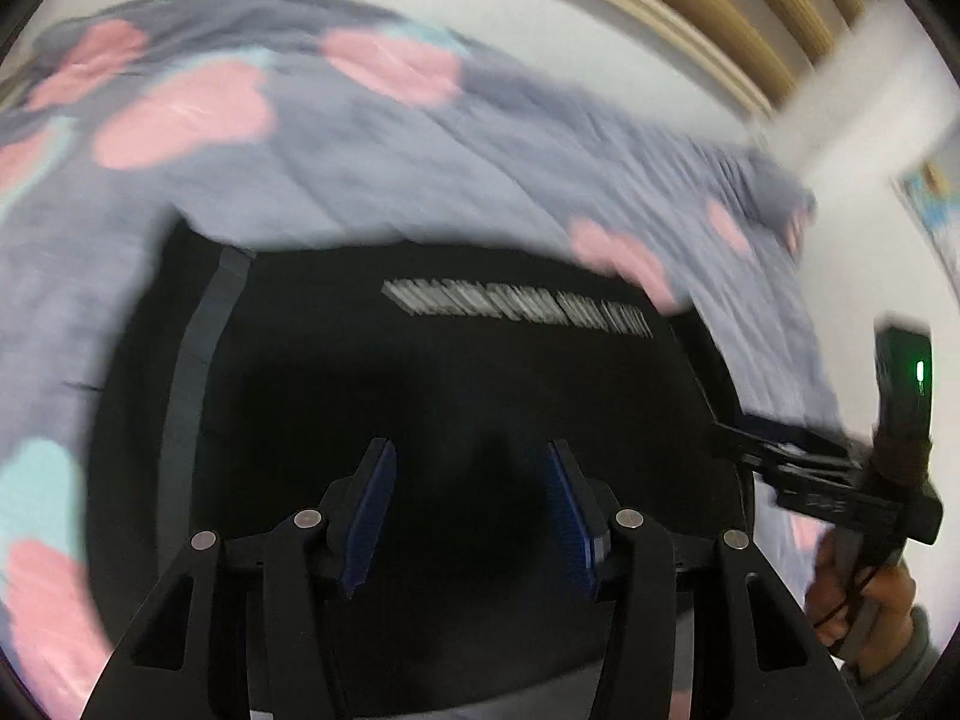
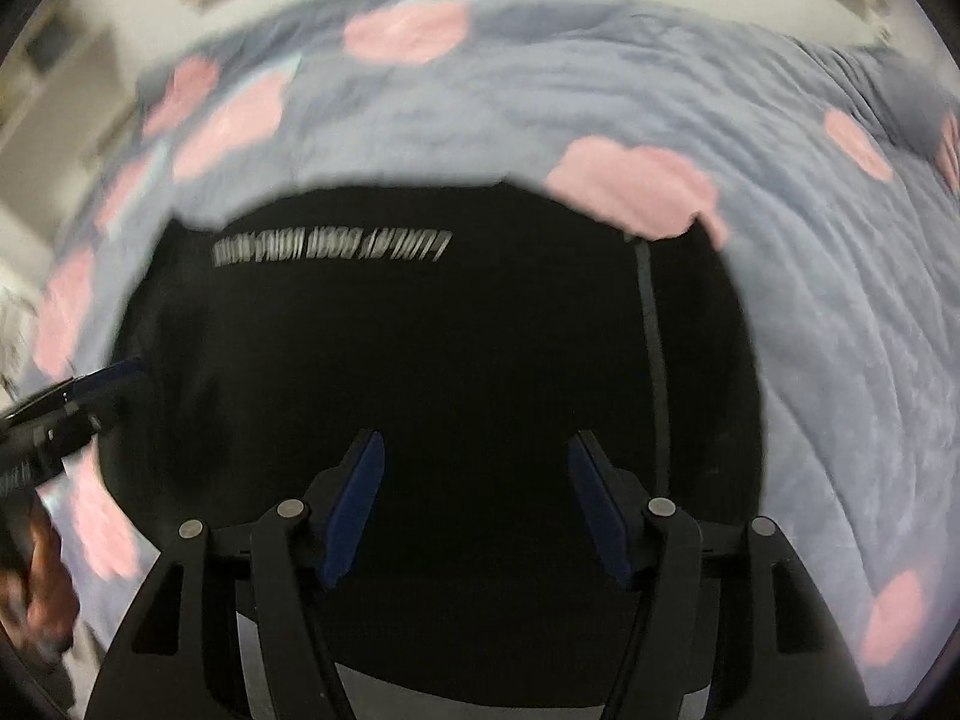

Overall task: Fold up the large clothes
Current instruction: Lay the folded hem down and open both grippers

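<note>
The black garment (image 1: 456,396) lies spread flat on the bed, on top of a grey-lilac quilt (image 1: 360,156) printed with pink and pale turquoise blotches, and I take that garment as my landmark. A line of white lettering (image 1: 516,307) runs across it on its far half; both views are smeared with blur and I cannot read the words. A grey stripe (image 1: 192,372) runs down one side of the garment, at the left in my left wrist view and at the right in my right wrist view. My left gripper (image 1: 471,522) hovers over the near part of the garment, its jaws standing well apart with nothing between the blue pads (image 1: 372,516); whether they touch the cloth I cannot tell. My right gripper (image 2: 474,510) hangs over the near part of the garment too, its jaws likewise wide apart and holding nothing. From the left wrist view, my right gripper shows at the garment's right edge, with my right hand (image 1: 864,594) wrapped around its handle and a green light (image 1: 920,372) glowing on its body. From the right wrist view, my left gripper appears at the garment's left edge, its tip just at the dark cloth. Beyond the garment and the quilt rises a white wall (image 1: 600,30) with pale wooden slats (image 1: 750,6) above it.
</note>
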